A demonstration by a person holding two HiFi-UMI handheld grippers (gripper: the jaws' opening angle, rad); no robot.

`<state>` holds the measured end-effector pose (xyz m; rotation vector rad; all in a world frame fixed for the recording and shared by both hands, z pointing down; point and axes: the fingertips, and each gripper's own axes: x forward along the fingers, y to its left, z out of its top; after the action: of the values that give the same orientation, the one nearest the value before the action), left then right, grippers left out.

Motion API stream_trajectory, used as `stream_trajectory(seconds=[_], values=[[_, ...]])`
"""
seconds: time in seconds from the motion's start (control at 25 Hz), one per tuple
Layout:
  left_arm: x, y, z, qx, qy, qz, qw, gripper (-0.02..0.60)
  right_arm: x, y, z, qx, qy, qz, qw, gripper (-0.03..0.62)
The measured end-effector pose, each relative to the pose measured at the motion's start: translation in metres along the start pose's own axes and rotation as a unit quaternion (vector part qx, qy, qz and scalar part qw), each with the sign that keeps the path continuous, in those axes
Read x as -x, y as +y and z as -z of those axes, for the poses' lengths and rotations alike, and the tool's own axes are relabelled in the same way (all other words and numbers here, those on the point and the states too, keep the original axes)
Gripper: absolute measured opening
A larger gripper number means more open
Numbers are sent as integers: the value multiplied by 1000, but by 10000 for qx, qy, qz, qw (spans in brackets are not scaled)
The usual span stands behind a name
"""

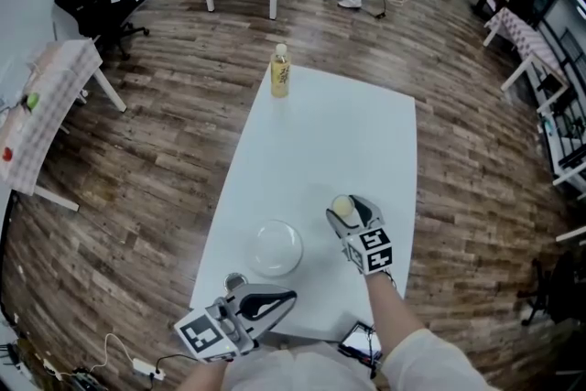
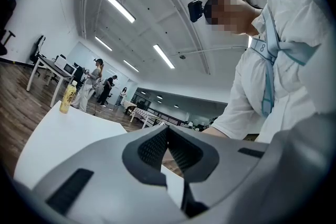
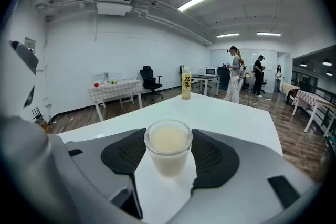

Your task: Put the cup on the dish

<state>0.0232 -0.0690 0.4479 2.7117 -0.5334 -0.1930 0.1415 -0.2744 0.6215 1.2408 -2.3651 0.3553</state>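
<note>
My right gripper [image 3: 168,156] was clamped on the cup [image 3: 168,147], one dark ribbed pad pressing each side of the clear wall. The cup stood upright, its long axis vertical, filled near the rim with a pale, milky drink. I could not tell whether its base rested on the white table [image 1: 348,133] or hung just above it. From the head view, the dish [image 1: 276,247], a round, pale, shallow plate, lay to the left of the cup and a little nearer to me. It was close but not touching, with bare table between them. That offset decided the move as I judged it: carry the cup leftward and slightly back toward my body, keep it vertical so the drink doesn't slop, and lower it onto the dish's middle. The dish was empty, so the placing was not yet done. My left gripper [image 1: 275,299] sat low at the near table edge, just on my side of the dish, its jaws closed tip to tip on nothing. It was near the dish but held nothing, so the job belonged to the right hand. A yellow drink bottle [image 1: 280,71] stood at the far end of the table, well apart and out of the path. The likely risk was the gripper's left jaw clipping the dish rim on the way in.
</note>
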Motion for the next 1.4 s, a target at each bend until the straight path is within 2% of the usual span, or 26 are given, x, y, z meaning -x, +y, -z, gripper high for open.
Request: stream_trajectory(seconds=[0.68, 1.4], values=[[36, -9, -1, -3, -110, -17, 9999, 2, -2, 84, -12, 187, -40, -459, 9988, 285], [66, -13, 4, 1, -48, -82, 10000, 2, -20, 150, 2, 282, 121, -886, 9956, 285]])
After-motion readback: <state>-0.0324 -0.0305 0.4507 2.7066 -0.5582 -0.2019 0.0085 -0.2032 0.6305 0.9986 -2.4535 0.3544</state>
